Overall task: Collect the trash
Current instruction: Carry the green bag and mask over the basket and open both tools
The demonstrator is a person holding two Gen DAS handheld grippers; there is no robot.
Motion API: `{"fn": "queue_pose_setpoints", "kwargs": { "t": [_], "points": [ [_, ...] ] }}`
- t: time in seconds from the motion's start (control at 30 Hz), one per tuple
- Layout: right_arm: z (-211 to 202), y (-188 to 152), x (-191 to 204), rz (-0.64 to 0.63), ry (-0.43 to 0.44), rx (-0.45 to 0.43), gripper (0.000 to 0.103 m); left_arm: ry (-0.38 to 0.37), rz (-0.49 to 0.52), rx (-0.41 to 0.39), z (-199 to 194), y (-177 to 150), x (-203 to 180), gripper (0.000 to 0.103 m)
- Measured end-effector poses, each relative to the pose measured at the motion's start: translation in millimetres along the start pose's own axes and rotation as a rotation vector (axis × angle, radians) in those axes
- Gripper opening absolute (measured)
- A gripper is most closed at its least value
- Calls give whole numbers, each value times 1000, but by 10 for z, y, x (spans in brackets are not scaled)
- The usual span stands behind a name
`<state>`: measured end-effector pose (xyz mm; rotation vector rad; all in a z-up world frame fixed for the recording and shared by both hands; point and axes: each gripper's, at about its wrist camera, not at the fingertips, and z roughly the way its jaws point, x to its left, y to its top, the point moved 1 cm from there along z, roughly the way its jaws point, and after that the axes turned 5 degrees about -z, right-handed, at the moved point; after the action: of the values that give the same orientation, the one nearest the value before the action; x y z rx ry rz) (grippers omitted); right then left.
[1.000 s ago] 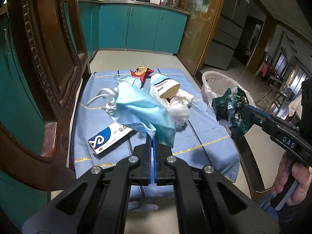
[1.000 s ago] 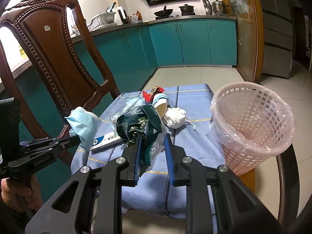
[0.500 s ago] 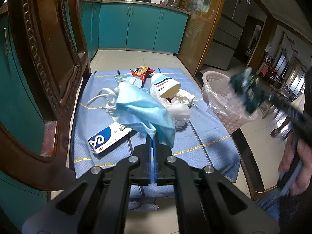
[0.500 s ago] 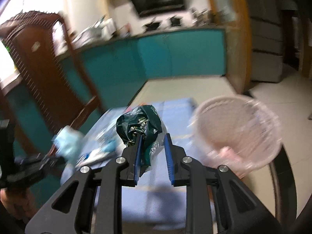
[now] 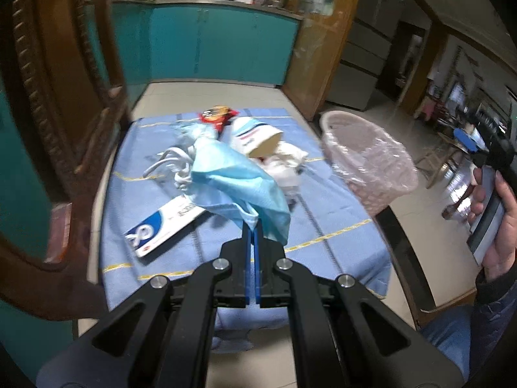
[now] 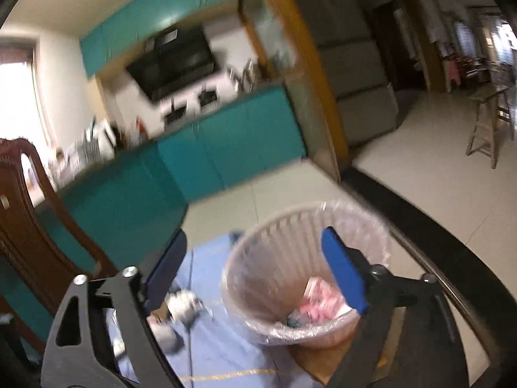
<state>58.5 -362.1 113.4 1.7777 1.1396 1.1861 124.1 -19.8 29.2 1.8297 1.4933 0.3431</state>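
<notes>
My left gripper (image 5: 252, 229) is shut on a light blue face mask (image 5: 236, 184) and holds it above the blue cloth (image 5: 323, 223). On the cloth lie a white and blue box (image 5: 164, 226), a paper cup (image 5: 258, 135), crumpled white tissue (image 5: 284, 168) and a red wrapper (image 5: 216, 114). My right gripper (image 6: 255, 268) is open and empty, tilted above the pink lined basket (image 6: 258, 271). A dark green bag (image 6: 292, 321) and pink scraps lie in the basket. The basket (image 5: 368, 158) stands at the table's right edge.
A carved wooden chair (image 5: 61, 123) stands close on the left. Teal kitchen cabinets (image 5: 223, 45) line the far wall. The dark table rim (image 6: 429, 236) runs past the basket. The person's right hand (image 5: 494, 223) holds the other gripper at far right.
My right gripper swung over the basket and opened; the dark green bag dropped into it. My left gripper still holds the mask and has shifted slightly.
</notes>
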Motion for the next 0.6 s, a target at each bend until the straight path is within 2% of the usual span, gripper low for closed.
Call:
{"fn": "queue_pose_setpoints", "kwargs": {
  "t": [0.1, 0.17, 0.27, 0.33, 0.4, 0.43, 0.47, 0.53, 0.6],
  "points": [
    [-131, 23, -55, 41, -15, -67, 88, -78, 19, 17, 71, 124, -249, 3],
    [-157, 33, -127, 67, -33, -87, 88, -132, 73, 20, 124, 284, -589, 3],
    [-218, 34, -296, 121, -63, -115, 88, -204, 173, -25, 245, 637, -1233, 3],
    [-234, 32, -392, 143, -79, -120, 88, -273, 194, -29, 411, 892, -1650, 3],
    [-244, 45, -486, 172, -93, -125, 88, -295, 212, -54, 594, 1057, -1970, 21],
    [-259, 46, -522, 184, -99, -131, 88, -285, 213, -76, 727, 1131, -2105, 61],
    [-269, 49, -563, 194, -111, -133, 88, -275, 203, -90, 836, 1164, -2159, 88],
    [-257, 43, -598, 199, -113, -121, 88, -223, 189, -94, 978, 1122, -2141, 88],
    [-249, 48, -560, 182, -113, -109, 88, -185, 164, -52, 1019, 1006, -1975, 88]
  ]
}}
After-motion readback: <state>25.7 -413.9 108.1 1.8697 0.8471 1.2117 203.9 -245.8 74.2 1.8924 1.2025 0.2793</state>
